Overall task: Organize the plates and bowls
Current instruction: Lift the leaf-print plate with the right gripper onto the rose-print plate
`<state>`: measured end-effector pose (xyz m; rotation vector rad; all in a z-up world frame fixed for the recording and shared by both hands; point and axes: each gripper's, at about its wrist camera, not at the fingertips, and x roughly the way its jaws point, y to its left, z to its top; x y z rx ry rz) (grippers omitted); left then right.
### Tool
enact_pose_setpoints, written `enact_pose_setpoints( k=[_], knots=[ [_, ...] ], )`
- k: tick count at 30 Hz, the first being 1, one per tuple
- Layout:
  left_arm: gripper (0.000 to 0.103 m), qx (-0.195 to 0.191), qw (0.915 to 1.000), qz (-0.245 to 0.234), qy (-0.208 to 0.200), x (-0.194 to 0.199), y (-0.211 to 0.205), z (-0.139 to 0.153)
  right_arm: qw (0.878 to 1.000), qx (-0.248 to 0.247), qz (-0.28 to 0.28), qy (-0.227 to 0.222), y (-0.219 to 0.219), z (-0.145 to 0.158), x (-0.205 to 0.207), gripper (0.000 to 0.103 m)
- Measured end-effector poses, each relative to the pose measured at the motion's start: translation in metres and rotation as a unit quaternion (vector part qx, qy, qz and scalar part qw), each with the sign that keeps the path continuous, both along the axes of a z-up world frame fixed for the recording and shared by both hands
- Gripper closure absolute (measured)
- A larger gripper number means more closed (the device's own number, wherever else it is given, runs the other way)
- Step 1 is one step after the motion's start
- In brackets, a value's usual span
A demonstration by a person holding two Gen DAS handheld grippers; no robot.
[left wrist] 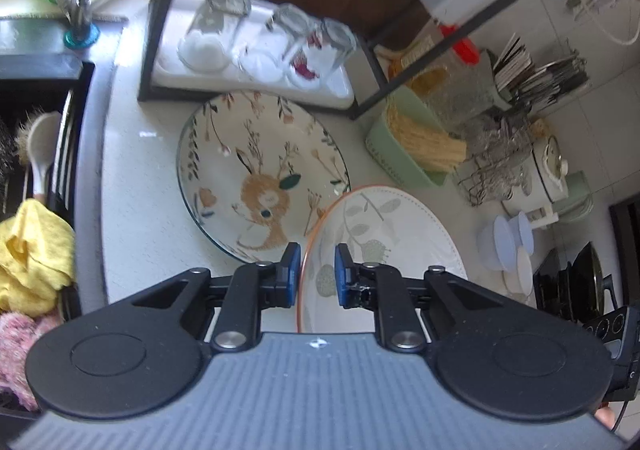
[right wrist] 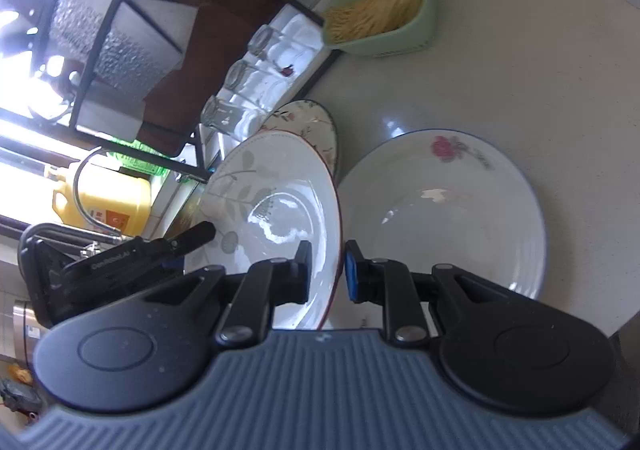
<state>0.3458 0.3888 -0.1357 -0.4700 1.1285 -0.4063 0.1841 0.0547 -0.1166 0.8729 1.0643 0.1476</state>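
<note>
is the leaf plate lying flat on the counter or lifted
Lifted and tilted: both tongs, left and right, pinch opposite rims of the leaf plate, which overlaps the deer plate lying flat on the counter.

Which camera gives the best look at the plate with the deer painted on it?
The left wrist view: the deer plate lies nearly whole on the counter, its painting plain. The right wrist view shows only a floral sliver of its rim behind the tilted leaf-pattern plate.

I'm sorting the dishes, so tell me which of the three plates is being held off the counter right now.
The leaf-patterned plate with the reddish rim: both grippers' jaws clamp its edge, tilted. The deer plate and the rose plate lie flat on the counter.
</note>
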Motion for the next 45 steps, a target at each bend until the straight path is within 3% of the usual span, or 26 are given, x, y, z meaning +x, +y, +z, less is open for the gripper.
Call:
enact_pose_setpoints(
  k=[9,20,26,45],
  knots=[
    [0.084,0.034,0.9986,-0.036,0.017,-0.002,-0.049,-0.018,1.000,0.015,-0.004,0.016,-0.039,-0.031,-0.015,0.082],
    [0.084,0.080,0.9959,-0.030,0.029,0.000,-0.088,-0.023,0.999,-0.024,0.033,0.011,-0.057,-0.040,-0.007,0.082],
    [0.084,0.119,0.9911,-0.058,0.018,0.008,-0.109,-0.014,0.997,-0.043,0.062,0.011,-0.055,-0.043,-0.005,0.082],
    [0.084,0.195,0.9779,-0.067,0.036,0.010,-0.124,-0.032,0.990,-0.082,0.117,0.007,-0.048,-0.049,0.011,0.082]
  ],
)
